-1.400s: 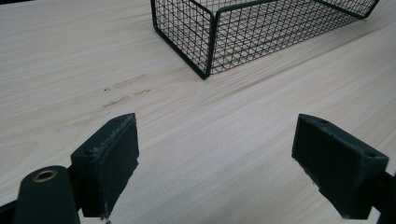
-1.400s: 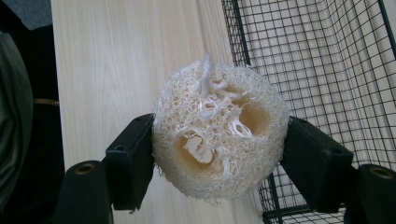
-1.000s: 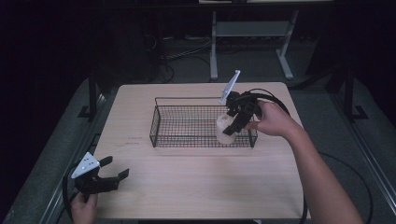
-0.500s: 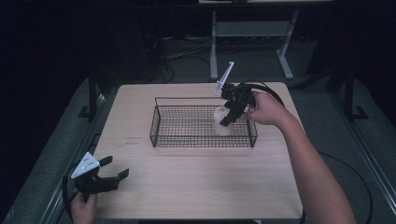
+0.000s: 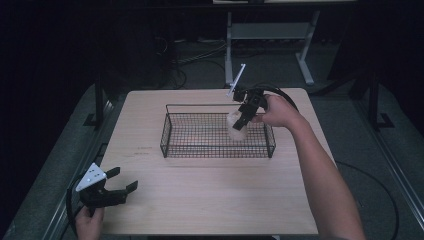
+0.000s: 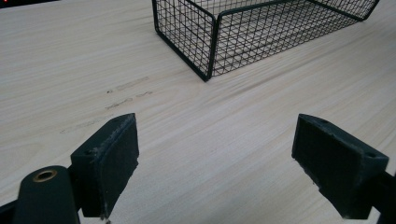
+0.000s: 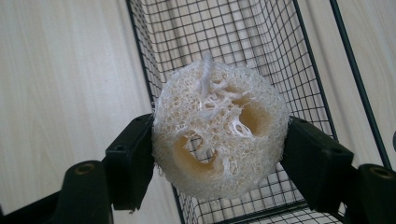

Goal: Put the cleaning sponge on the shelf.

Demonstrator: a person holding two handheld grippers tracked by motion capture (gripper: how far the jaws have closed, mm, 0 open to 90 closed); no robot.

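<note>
A pale loofah sponge slice (image 7: 219, 130) with round holes sits between the two black jaws of my right gripper (image 7: 218, 154), which is shut on it. In the high view that right gripper (image 5: 241, 120) holds the loofah (image 5: 237, 129) over the right part of the black wire basket (image 5: 170, 142), just inside its rim. The basket's mesh floor (image 7: 243, 42) lies below the sponge. My left gripper (image 5: 120, 186) rests at the table's front left corner, jaws spread wide. Its fingers (image 6: 108, 163) have only bare wood between them, and the basket's corner (image 6: 210, 46) stands beyond.
The light wooden table (image 5: 215, 200) has free surface in front of and left of the basket. A metal stand (image 5: 265, 35) and cables lie on the dark floor behind the table. The person's right forearm (image 5: 320, 175) crosses the table's right side.
My right gripper has carried the loofah from the basket's right front corner toward the back and slightly left, lower over the basket. The left gripper has stayed put.
</note>
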